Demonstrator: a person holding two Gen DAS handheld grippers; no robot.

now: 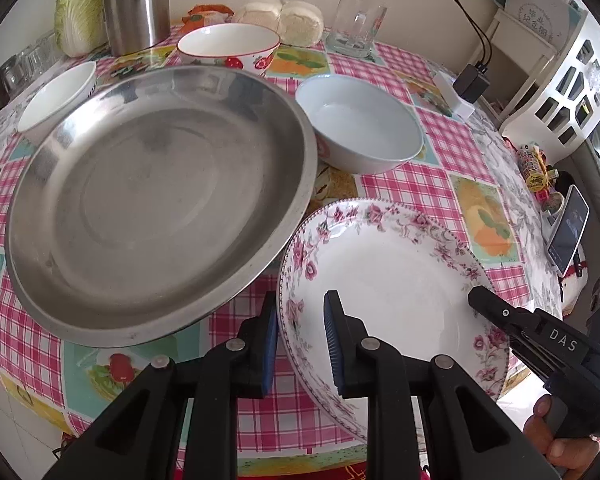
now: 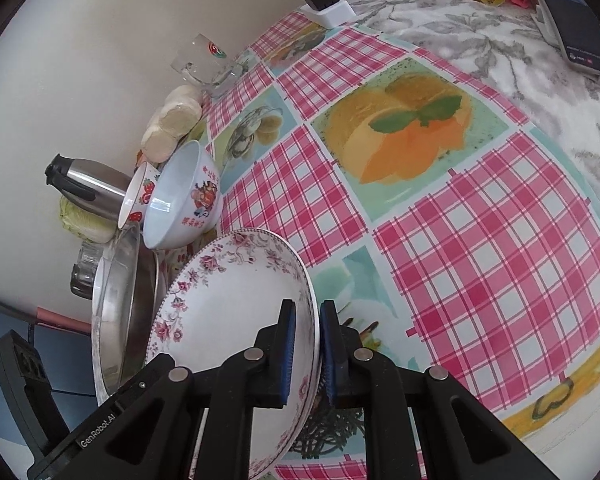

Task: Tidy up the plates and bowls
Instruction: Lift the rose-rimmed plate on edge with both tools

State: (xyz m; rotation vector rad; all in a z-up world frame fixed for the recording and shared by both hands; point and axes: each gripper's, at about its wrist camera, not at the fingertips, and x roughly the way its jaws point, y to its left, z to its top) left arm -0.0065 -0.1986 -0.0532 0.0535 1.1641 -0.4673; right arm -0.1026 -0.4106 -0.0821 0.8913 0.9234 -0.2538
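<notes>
Left wrist view: the left gripper (image 1: 302,340) has its fingers (image 1: 334,344) clamped on the near rim of the floral plate (image 1: 384,280), one pad inside the plate and one outside. The steel basin (image 1: 160,200) lies just left of them, the pale blue bowl (image 1: 360,120) beyond.

Right wrist view: the right gripper (image 2: 306,352) pinches the plate's opposite rim, blue pads on both faces, above the checked counter (image 2: 480,280).

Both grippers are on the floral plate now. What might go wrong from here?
The floral plate is pinched only at its rim by the left gripper and right gripper, so it may slip. Its far edge sits close to the steel pan and pale bowl, risking a knock.
</notes>
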